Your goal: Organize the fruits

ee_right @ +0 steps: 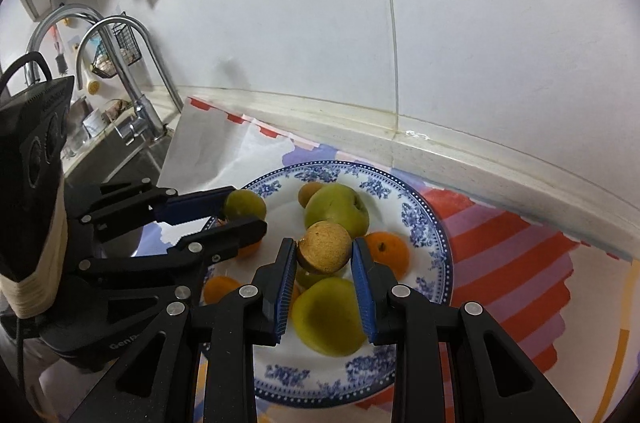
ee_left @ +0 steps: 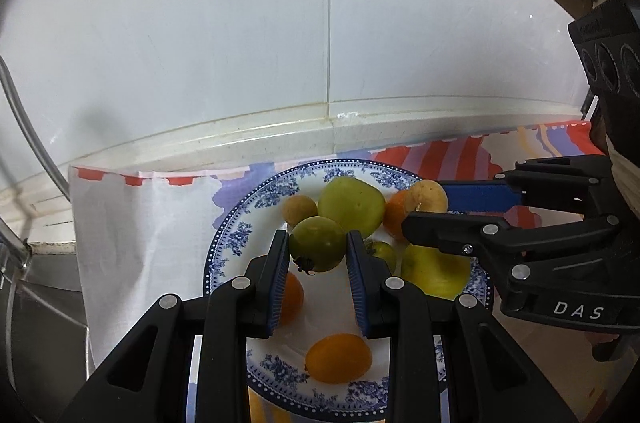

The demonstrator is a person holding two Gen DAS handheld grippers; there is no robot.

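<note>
A blue-patterned plate [ee_left: 256, 211] [ee_right: 428, 235] lies on a striped cloth and carries several fruits. My left gripper [ee_left: 318, 237] [ee_right: 245, 210] is shut on a small green fruit [ee_left: 318, 249] [ee_right: 244, 203] with a dark stalk, over the plate's left side. My right gripper [ee_right: 324, 243] [ee_left: 424, 207] is shut on a round tan fruit [ee_right: 324, 249] [ee_left: 432, 195] above the plate's middle. On the plate lie a big green fruit [ee_left: 352, 203] [ee_right: 336, 211], a yellow-green one [ee_right: 328, 315] [ee_left: 436, 273], a small tan one [ee_left: 300, 210], and oranges [ee_left: 338, 357] [ee_right: 388, 251].
The cloth [ee_left: 132, 231] [ee_right: 500, 255] covers the counter up to a tiled wall [ee_left: 240, 43] with a low ledge [ee_right: 360, 127]. Left of the cloth are a sink and two curved taps [ee_right: 132, 63]. A wire basket [ee_right: 120, 51] hangs on the wall behind them.
</note>
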